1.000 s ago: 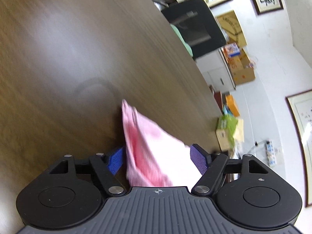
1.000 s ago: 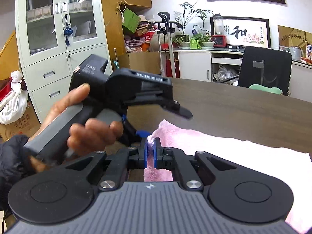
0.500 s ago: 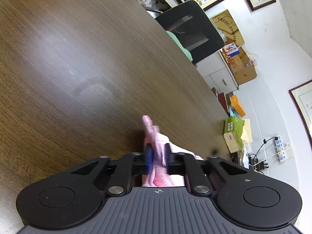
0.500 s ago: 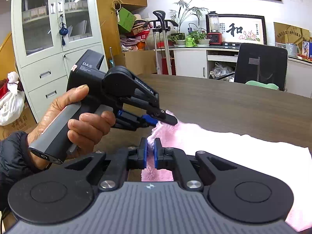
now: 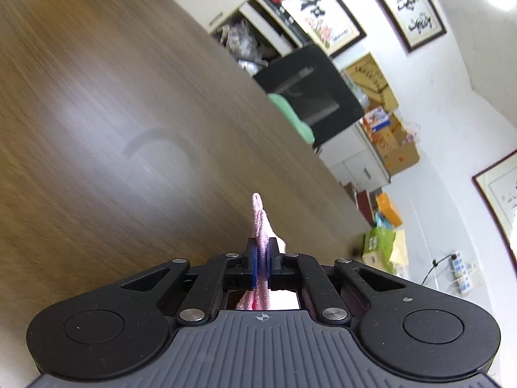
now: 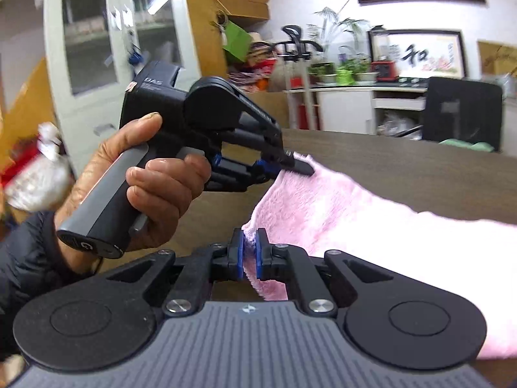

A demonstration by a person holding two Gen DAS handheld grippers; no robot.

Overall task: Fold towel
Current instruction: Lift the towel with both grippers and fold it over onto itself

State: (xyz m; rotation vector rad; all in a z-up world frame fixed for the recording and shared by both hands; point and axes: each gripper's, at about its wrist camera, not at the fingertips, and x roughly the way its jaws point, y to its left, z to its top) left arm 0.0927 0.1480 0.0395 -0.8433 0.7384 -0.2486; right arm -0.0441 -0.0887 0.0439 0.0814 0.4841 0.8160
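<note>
Dark wood-grain tabletop (image 6: 420,174) carrying fluffy pink towel (image 6: 339,213), near edge lifted. Left hand-held gripper (image 6: 287,169) and right hand-held gripper (image 6: 248,252) each clamped on a corner. Risk: uneven pull, skewed fold, slipping plush.

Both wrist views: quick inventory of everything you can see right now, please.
towel: one, pink, draped over the table, two corners pinched
table: one, dark brown wood, under the towel
office chair: one, black, green cushion, at the far table edge
glass-door cabinet: one, pale, back left in the right wrist view
framed calligraphy: several, dark frames, on the walls
potted plants: a few, green, on the white counter
cardboard boxes: several, brown, against the wall
left tongs: one, black with blue pads, shut on the far towel corner
right tongs: one, black with blue pads, shut on the near towel corner
hand: one, dark sleeve, holding the left tongs' handle
</note>
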